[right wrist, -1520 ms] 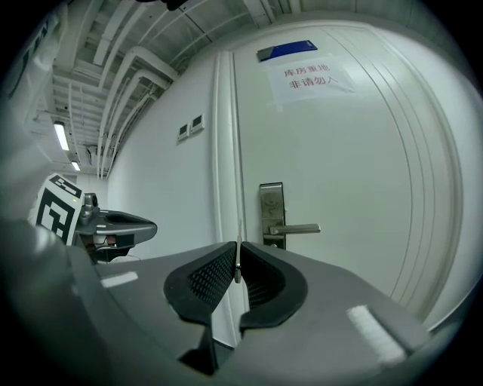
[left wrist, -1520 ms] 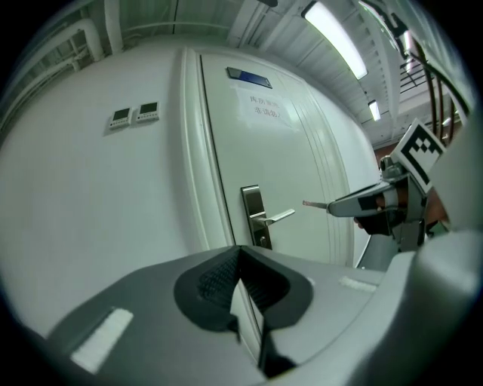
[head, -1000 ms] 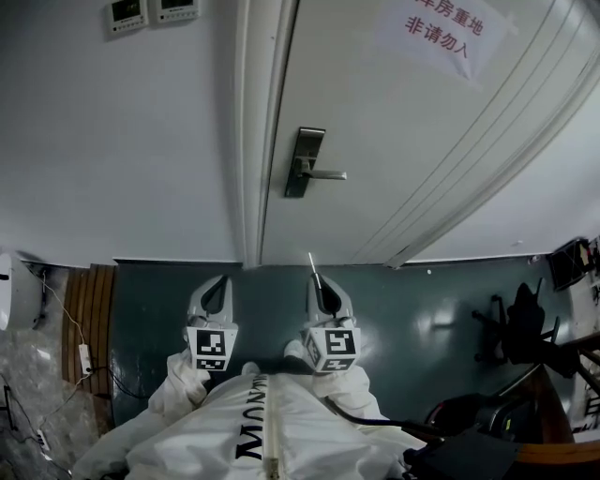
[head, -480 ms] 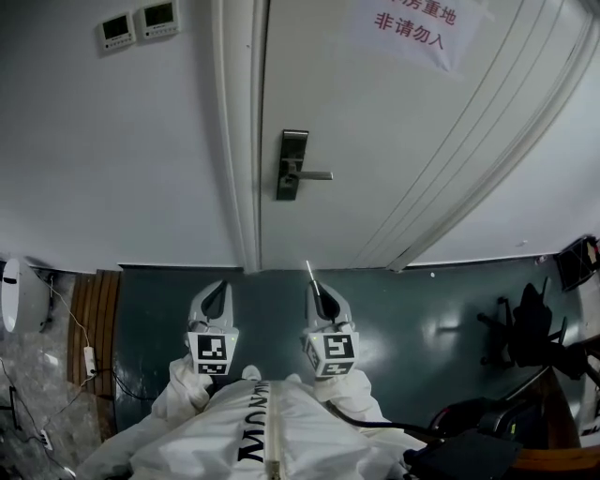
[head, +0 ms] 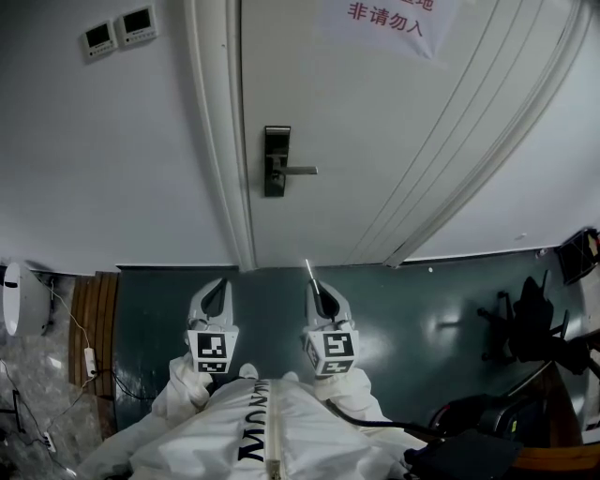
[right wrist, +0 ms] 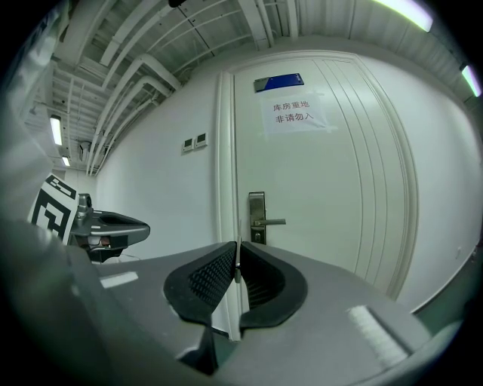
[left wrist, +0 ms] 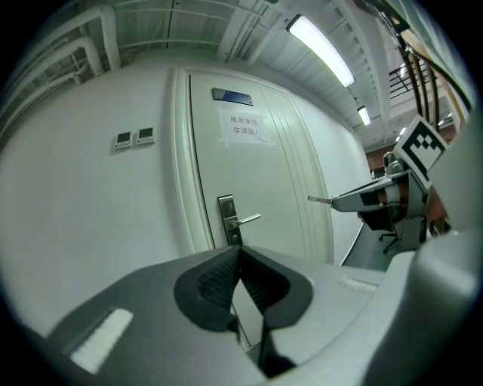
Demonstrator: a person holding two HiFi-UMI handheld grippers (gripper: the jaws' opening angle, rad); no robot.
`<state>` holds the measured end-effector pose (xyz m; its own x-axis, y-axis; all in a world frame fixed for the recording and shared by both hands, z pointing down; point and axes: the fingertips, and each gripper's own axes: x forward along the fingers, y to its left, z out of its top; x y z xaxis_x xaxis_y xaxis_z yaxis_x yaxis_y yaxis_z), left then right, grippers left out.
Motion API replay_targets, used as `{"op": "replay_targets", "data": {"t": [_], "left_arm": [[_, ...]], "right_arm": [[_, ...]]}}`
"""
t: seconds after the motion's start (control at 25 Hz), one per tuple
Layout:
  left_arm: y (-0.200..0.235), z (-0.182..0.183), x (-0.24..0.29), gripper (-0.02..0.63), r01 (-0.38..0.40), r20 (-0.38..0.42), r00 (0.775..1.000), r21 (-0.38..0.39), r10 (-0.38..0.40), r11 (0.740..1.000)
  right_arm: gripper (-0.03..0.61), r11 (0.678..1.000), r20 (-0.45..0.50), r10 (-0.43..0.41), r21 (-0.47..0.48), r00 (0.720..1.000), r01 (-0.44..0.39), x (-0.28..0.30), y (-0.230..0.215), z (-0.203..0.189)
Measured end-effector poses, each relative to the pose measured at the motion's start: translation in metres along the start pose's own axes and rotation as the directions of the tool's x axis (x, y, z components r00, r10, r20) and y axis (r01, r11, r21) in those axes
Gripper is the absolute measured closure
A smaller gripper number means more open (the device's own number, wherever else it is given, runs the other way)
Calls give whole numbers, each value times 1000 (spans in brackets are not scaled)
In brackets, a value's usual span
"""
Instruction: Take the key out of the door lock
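Observation:
The door lock (head: 276, 160) is a dark metal plate with a lever handle (head: 299, 171) on the white door (head: 375, 141), some way in front of me. No key shows in it. My right gripper (head: 315, 282) is shut on a thin silver key (head: 309, 268), whose blade sticks out past the jaws toward the door. The left gripper view shows that key (left wrist: 320, 200) from the side. My left gripper (head: 221, 282) hangs beside it, shut and empty. Both are held low, well short of the door. In the right gripper view the jaws (right wrist: 238, 246) pinch the key edge-on, with the lock (right wrist: 257, 215) beyond.
A paper sign (head: 384, 19) is taped high on the door. Two wall controllers (head: 117, 30) sit left of the door frame (head: 220, 141). Wooden slats (head: 89, 309), cables and a white device (head: 14, 298) lie at the left; an office chair (head: 525, 323) stands at the right.
The door and lock have slid left in the head view as the camera turned. Both grippers keep their place, and the key stays in the right one.

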<state>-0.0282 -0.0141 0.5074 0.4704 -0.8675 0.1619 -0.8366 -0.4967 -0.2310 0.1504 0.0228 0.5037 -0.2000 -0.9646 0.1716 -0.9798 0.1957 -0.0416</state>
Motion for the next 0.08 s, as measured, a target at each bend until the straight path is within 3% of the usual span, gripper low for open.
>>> {"op": "replay_targets", "data": {"t": [0.08], "left_arm": [[-3, 1, 1, 614, 5, -1, 1000, -1, -5, 1000]], "right_arm": [[555, 1000, 0, -1, -1, 1000, 1, -1, -3, -1]]}}
